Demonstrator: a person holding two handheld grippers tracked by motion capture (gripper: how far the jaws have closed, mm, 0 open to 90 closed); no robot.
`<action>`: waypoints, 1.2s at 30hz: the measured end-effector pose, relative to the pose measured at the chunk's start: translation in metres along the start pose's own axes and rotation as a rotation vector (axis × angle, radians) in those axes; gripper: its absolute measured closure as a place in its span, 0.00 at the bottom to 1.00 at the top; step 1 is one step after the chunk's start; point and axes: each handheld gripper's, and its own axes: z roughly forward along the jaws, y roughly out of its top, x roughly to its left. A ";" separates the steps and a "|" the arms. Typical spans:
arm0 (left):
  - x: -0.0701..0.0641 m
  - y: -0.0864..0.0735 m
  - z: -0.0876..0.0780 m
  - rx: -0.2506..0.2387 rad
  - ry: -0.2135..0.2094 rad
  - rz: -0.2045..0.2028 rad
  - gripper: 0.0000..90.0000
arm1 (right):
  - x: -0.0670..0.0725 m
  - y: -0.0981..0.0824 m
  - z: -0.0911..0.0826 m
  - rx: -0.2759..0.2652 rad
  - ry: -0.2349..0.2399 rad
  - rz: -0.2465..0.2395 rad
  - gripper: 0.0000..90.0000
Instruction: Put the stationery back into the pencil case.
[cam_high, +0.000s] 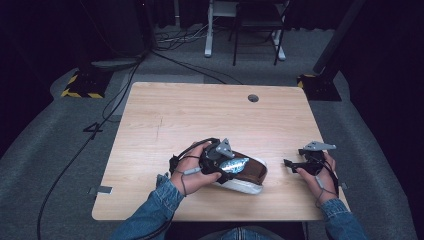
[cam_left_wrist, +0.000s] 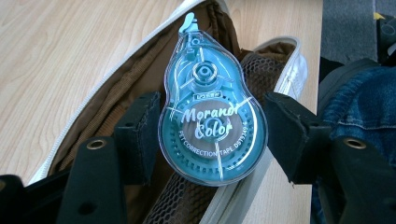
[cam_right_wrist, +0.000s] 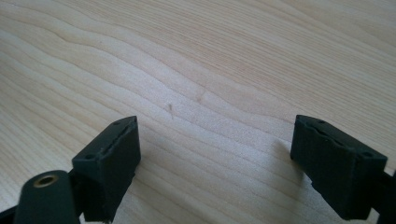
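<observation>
Left gripper (cam_left_wrist: 212, 135) clamps correction tape (cam_left_wrist: 212, 116) above pouch (cam_left_wrist: 140, 84).

my sleeves (cam_high: 161, 199) are blue denim, cuffs at the wrists. my left tongs (cam_left_wrist: 212, 135) and right tongs (cam_right_wrist: 215, 163) are matte black with blocky pads, brass-ringed screw holes, grey three-cornered plates on top and thin black cables trailing

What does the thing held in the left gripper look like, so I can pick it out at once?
On the light wooden table, near the front edge, lies an open brown pencil case with a white zip edge. Above its opening, the left gripper is shut on a teal, see-through, pear-shaped correction tape dispenser. White "Morandi Color" lettering and visible inner gears mark it out from the plain fabric case.
</observation>
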 end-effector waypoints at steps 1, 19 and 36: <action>0.000 0.000 0.000 0.000 -0.003 0.002 0.43 | 0.000 0.000 0.000 0.000 0.000 0.000 0.18; 0.016 -0.008 0.006 -0.046 0.061 -0.057 0.26 | 0.001 -0.001 0.000 -0.002 -0.001 -0.002 0.18; 0.016 -0.025 -0.011 -0.056 0.110 -0.109 0.33 | 0.000 0.000 0.000 0.000 0.006 -0.006 0.18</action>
